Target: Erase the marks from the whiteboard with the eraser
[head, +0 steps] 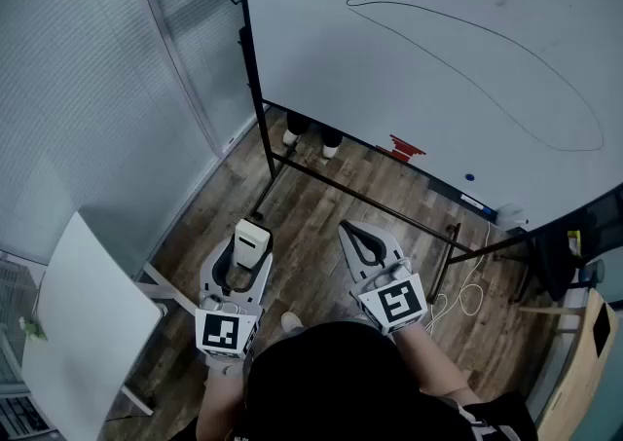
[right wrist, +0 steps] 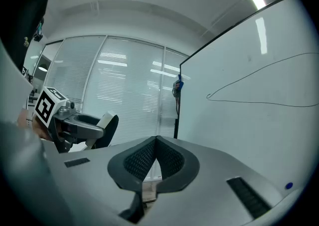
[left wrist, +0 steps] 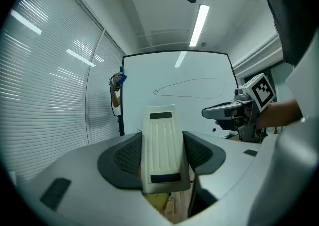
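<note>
The whiteboard [head: 438, 59] stands ahead on a black wheeled frame, with one long thin looped marker line [head: 487, 50] drawn across it. My left gripper [head: 249, 242] is shut on a cream-white ribbed eraser [head: 252, 239], which stands upright between the jaws [left wrist: 160, 147]. My right gripper [head: 362, 239] is shut with nothing in it, the pads meeting at their tips [right wrist: 156, 142]. Both grippers hang low over the wooden floor, well short of the board. The line [left wrist: 189, 86] also shows in the left gripper view, and in the right gripper view the same line [right wrist: 259, 90] runs across the board.
A white table [head: 83, 332] stands at the lower left beside frosted glass walls with blinds [head: 88, 89]. The board's tray holds a red item [head: 406, 148] and markers [head: 477, 203]. Cables lie on the floor [head: 458, 298], and a chair and wooden furniture [head: 584, 332] stand right.
</note>
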